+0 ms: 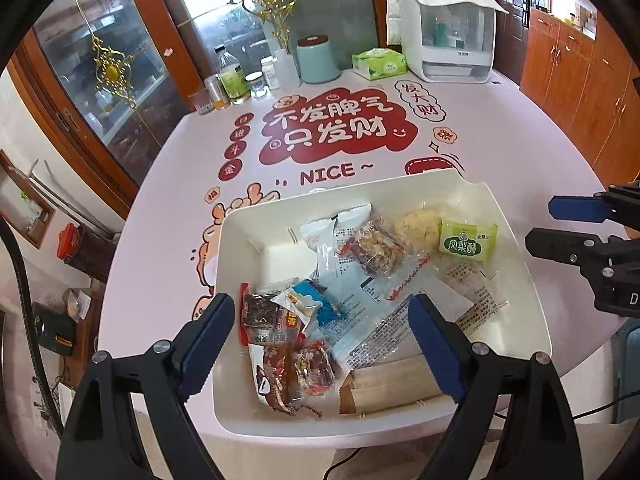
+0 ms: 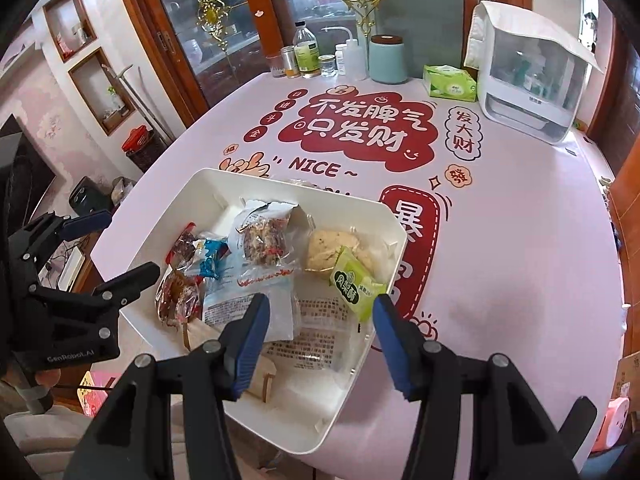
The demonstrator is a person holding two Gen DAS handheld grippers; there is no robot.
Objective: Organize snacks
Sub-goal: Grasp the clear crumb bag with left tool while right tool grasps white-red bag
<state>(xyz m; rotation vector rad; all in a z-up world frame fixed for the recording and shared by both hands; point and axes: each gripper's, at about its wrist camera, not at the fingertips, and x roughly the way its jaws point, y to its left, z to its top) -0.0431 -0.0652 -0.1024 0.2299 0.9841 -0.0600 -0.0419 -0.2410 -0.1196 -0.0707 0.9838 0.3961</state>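
A white tray [image 1: 516, 240] sits at the near edge of a pink printed table [image 1: 160, 200] and fills the lower centre of the left wrist view. Snacks lie loose in it. A green packet [image 1: 468, 240] rests near the tray's upper right wall, touching a pale crumbly cake in clear wrap [image 1: 418, 226] on its left. A dark nut bar in clear wrap [image 1: 378, 250] lies left of those, near the middle. A blue packet [image 1: 316, 304] and red-brown packets [image 1: 276, 344] crowd the tray's lower left, and a brown paper packet [image 1: 388, 384] lies along the bottom wall.

The left gripper [image 1: 320, 344] hangs released, jaws spread wide, at the bottom of the frame. The red-brown packets and the brown paper packet show in the gap between the blue fingers [image 1: 208, 332]; nothing is grasped.

In the right wrist view the tray [image 2: 344, 400] lies in the lower centre. The right gripper [image 2: 320, 344] is also released, jaws well apart, at the tray's near right corner, with the green packet [image 2: 354, 288] just above the gap and flat clear wrappers with printed text [image 2: 316, 320] between the fingers. It holds nothing.

At the top of both views stand a teal canister [image 1: 318, 60], a green tissue pack [image 1: 378, 63] and a white appliance [image 1: 444, 28].
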